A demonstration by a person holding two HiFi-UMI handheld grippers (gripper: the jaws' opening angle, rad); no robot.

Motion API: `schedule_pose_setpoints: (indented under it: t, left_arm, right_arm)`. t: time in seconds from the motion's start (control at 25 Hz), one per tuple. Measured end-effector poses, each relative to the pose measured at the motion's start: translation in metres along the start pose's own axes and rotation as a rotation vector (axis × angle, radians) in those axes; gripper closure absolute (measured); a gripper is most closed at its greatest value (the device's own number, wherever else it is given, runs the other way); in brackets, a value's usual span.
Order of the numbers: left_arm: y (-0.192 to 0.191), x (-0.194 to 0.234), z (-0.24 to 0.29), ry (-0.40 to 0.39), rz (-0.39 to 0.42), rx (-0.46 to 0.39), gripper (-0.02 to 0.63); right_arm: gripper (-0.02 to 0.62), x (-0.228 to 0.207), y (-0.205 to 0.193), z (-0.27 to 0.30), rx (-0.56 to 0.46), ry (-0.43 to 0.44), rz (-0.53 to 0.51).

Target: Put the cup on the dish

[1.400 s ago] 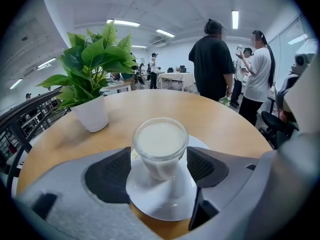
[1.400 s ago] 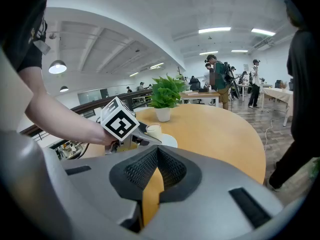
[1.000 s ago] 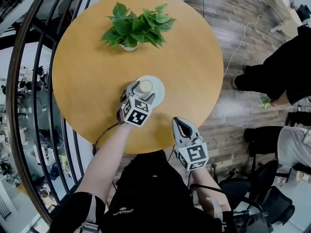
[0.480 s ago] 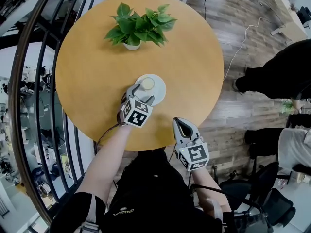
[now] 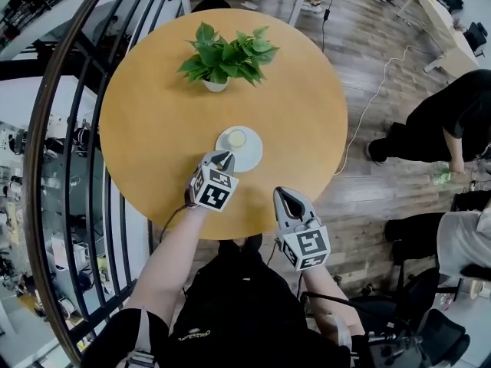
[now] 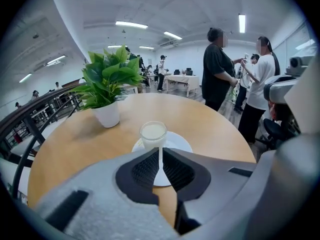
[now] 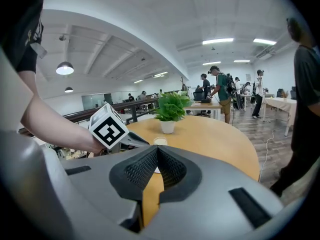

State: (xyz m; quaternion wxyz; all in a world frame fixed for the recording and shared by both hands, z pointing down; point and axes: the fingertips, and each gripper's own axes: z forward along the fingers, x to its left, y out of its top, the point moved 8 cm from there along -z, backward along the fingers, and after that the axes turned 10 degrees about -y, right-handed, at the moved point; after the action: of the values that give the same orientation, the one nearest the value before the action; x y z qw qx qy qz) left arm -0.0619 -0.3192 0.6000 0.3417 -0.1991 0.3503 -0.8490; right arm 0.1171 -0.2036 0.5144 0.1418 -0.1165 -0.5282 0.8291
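A small white cup (image 5: 237,138) of pale liquid stands upright on the white dish (image 5: 249,156) near the middle of the round wooden table (image 5: 153,121). My left gripper (image 5: 221,158) sits just short of the dish, toward the table's near edge, apart from the cup. Its jaws have just been closing and are now shut with nothing between them. In the left gripper view the cup (image 6: 153,133) and dish (image 6: 176,143) lie straight beyond the closed tips of that gripper (image 6: 160,153). My right gripper (image 5: 286,195) hovers at the table's near edge, shut and empty.
A potted green plant (image 5: 228,55) stands at the far side of the table. A dark metal railing (image 5: 57,167) curves along the left. People stand and sit to the right (image 5: 453,121). A thin cable (image 5: 376,75) runs across the wooden floor.
My left gripper, open around the cup a second ago, has let it go, drawn back toward me and shut. The cup stays on the dish. The right gripper rose slightly.
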Motion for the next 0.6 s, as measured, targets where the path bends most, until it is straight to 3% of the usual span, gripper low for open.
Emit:
schedule_pose_setpoints:
  t: [0.32,0.6]
  left_arm:
    - [0.016,-0.015,-0.037,-0.004,-0.021,-0.064,0.598]
    - [0.043,-0.028,-0.085,0.051,-0.006,-0.165,0.598]
  right_arm:
    - [0.598,0.005,0.029,-0.008,-0.07,0.008,-0.039]
    - [0.598,0.013,0.065,-0.017,-0.155,0.028,-0.076]
